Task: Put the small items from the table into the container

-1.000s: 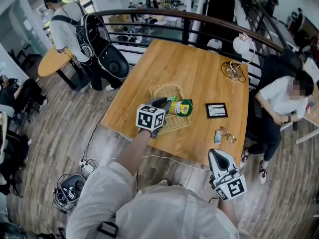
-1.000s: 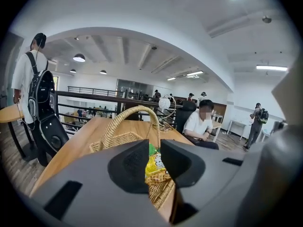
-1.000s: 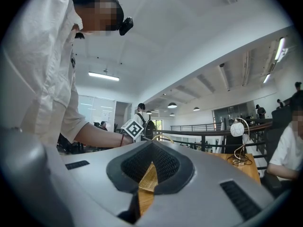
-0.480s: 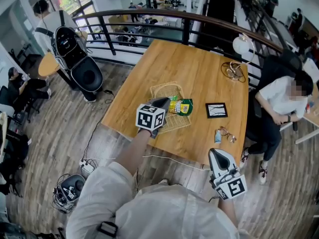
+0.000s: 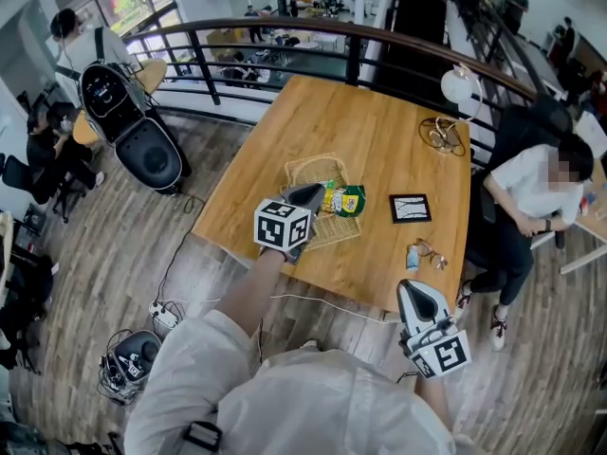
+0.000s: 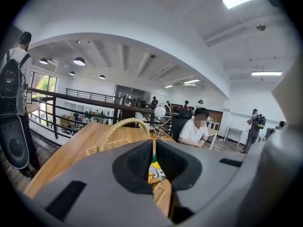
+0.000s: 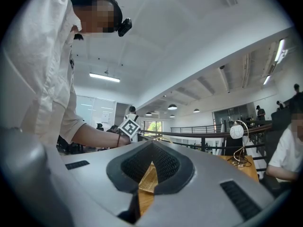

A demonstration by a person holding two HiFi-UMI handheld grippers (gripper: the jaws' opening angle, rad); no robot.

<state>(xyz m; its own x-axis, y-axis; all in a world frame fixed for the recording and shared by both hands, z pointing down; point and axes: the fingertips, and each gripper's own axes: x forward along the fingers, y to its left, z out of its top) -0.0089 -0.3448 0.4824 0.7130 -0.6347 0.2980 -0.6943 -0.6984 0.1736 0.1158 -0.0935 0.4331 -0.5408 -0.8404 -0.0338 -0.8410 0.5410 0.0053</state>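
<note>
A wicker basket (image 5: 305,172) with a hoop handle (image 6: 124,124) stands at the near middle of the wooden table (image 5: 379,131). A green and yellow snack packet (image 5: 344,200) lies at its right side. My left gripper (image 5: 305,195) hovers over the basket's near left part, shut, with nothing between its jaws. In the left gripper view the packet (image 6: 155,168) shows through the thin slit below the closed tips (image 6: 154,148). My right gripper (image 5: 420,301) hangs off the table's near edge, shut and empty. Glasses and a small blue item (image 5: 424,254) lie near that edge.
A black picture frame (image 5: 411,209) lies right of the basket. A white globe lamp with a wire stand (image 5: 453,88) is at the far right corner. A seated person (image 5: 536,192) is right of the table. A railing (image 5: 285,41) runs behind.
My left gripper has lifted slightly and drawn a little toward me over the basket. The right gripper has not moved. The person with the backpack below has walked left.
</note>
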